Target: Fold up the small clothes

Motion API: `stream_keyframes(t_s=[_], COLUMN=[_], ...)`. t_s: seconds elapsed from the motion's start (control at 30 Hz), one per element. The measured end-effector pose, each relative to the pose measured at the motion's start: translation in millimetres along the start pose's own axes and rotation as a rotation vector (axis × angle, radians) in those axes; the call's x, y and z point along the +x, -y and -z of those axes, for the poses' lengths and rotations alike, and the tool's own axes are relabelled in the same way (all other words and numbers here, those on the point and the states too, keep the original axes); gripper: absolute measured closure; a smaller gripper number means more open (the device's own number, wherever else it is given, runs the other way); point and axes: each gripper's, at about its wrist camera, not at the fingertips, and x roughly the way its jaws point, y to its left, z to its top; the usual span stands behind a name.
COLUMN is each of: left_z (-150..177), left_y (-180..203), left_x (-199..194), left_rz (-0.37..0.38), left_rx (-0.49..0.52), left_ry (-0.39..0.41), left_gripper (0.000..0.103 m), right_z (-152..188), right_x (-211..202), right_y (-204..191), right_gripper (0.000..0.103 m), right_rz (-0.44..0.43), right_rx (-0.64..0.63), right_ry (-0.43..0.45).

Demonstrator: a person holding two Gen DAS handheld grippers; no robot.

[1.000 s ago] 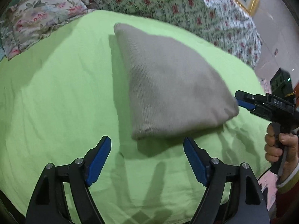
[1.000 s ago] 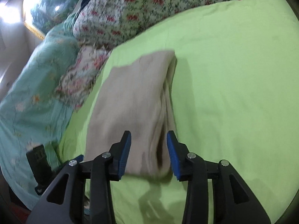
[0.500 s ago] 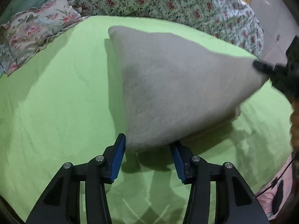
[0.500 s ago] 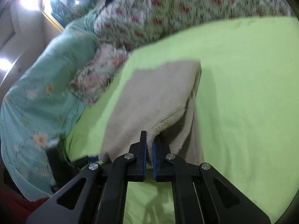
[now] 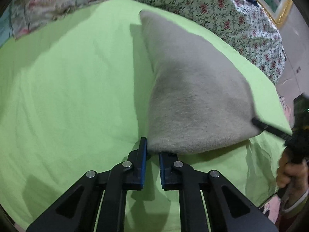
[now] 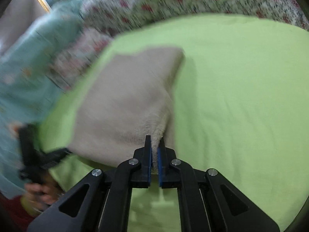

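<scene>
Left wrist view: the left hand-held gripper [image 5: 152,150] has just closed onto the beige garment [image 5: 193,96] on the green bed [image 5: 67,96], the right hand-held gripper [image 6: 154,150] already pinching its other corner, so folding can begin.

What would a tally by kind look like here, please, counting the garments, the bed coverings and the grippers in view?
Beige knit garments: 1, beige knit garment
Green sheets: 1, green sheet
Floral quilts: 1, floral quilt
Teal blankets: 1, teal blanket
Grippers: 2, left gripper and right gripper, each pinching a near corner of the garment
Total: 6
</scene>
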Motion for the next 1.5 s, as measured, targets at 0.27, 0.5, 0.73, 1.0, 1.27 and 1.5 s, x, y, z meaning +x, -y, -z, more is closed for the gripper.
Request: stream_keyframes(t_s=[0.27,0.5,0.73,1.0,1.27,1.5], left_z=[7.1,-13.2,-27.6,-33.8,-36.7,-77.7], left_y=[5.9,17.6,37.7,35.2,45.8,54.7], left_x=[-18.5,-58.6,-2.9,23.1,18.9,-13.9], left_rz=[0.022,0.125,0.172,0.161,0.141,0.212], left_rx=[0.081,0.163,0.233,0.2,0.204,0.178], left_ry=[-0.039,0.054,-0.018,-0.063,-0.066,0.058], left_gripper=[0.093,0.089,0.079,0.08,0.08,0.074], right_z=[-0.5,-31.1,-107.5,-158.9,-144.2,-121.5], right_x=[3.6,-23.3,47.9,58.6,72.7,-3.0], right_y=[8.5,37.9,57.1,23.3,34.1,-2.1], right_gripper=[0.086,0.069,0.069,0.092,0.076,0.076], right_rz=[0.017,-0.16,-0.263,-0.241,-0.084,-0.179], right_rx=[0.045,0.248,0.355,0.157,0.186,0.083], right_ry=[-0.05,0.058,0.074,0.122,0.057,0.174])
